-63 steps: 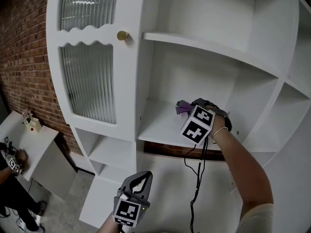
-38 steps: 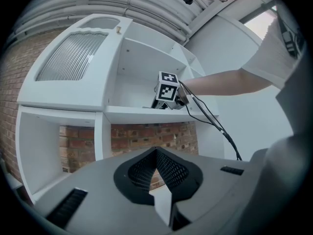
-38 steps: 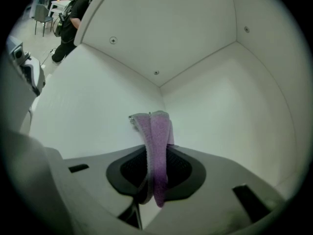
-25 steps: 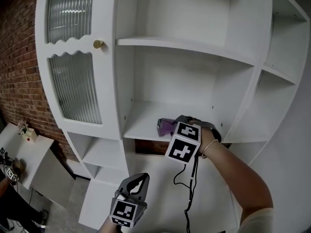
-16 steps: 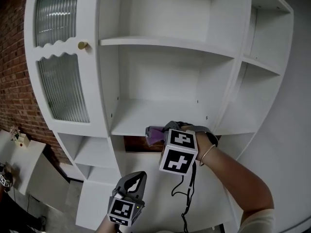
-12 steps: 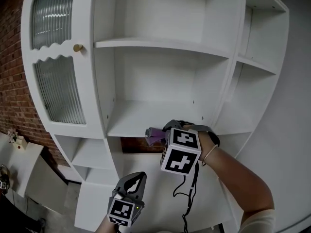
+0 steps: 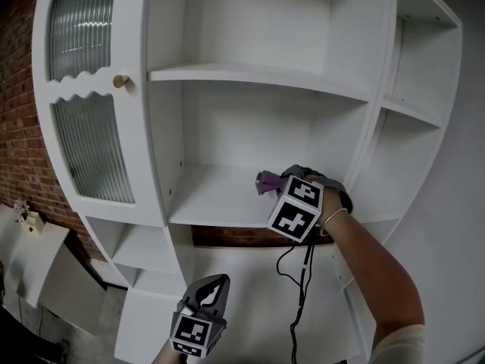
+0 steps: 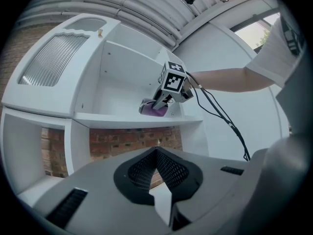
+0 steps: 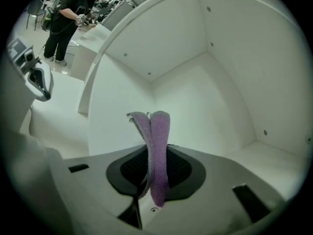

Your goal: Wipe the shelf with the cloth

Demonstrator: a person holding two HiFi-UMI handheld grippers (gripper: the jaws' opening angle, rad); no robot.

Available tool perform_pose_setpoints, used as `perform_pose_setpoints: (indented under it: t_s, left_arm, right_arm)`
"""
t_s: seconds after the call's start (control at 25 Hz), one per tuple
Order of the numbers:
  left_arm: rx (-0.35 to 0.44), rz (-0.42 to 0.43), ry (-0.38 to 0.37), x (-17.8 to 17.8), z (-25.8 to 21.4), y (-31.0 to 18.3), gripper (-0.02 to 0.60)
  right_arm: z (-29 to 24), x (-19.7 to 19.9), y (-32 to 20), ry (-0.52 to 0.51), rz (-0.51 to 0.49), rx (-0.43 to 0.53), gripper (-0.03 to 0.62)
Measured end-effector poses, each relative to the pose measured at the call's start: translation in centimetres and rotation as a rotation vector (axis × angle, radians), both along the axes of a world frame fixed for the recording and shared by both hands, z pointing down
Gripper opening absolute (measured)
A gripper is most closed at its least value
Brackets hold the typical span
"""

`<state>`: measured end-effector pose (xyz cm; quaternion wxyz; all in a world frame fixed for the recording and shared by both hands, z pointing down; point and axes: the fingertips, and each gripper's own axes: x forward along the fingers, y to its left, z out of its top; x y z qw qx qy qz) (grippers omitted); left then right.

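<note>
Ribbed-glass door [image 7: 91, 150] and brass knob [image 7: 120, 81] at left. Right gripper [image 7: 273, 186] inside middle compartment, fingers clenched on purple cloth [image 7: 264, 180], cloth touching shelf [image 7: 212, 201]. Left gripper [image 7: 214, 285] low, fingers closed, empty.

The shelf [image 7: 216, 196] is faced squarely in the head view, seen from below, farther off, in the left gripper view, and closely in the right gripper view.

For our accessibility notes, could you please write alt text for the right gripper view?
The right hand-held gripper is shut on a folded purple cloth that stands up between its jaws, facing the white back corner of a shelf compartment. A person stands far off at the upper left.
</note>
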<state>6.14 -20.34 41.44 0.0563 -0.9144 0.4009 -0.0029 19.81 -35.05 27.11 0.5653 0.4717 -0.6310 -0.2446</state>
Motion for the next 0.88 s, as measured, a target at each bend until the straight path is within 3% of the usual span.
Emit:
perform_pose_setpoints:
  t_s: [0.2, 0.52, 0.76, 0.88]
  left_arm:
    - [-0.012, -0.027, 0.001, -0.5, 0.3, -1.6, 0.015]
    - [-0.06, -0.092, -0.001, -2.2, 1.7, -4.4, 0.014]
    - [-0.078, -0.109, -0.005, -2.4, 2.7, -5.7, 0.014]
    - [-0.082, -0.108, -0.01, -2.2, 2.8, -5.9, 0.014]
  right_arm:
    - [-0.3, 2.0, -4.9, 0.069, 0.024, 0.056, 0.081]
    - [1.6, 4.8, -11.0, 0.208, 0.047, 0.052, 0.081]
    - [2.9, 6.4, -13.3, 0.266, 0.093, 0.014, 0.081]
    - [3.6, 6.6, -13.3, 0.239, 0.113, -0.041, 0.081]
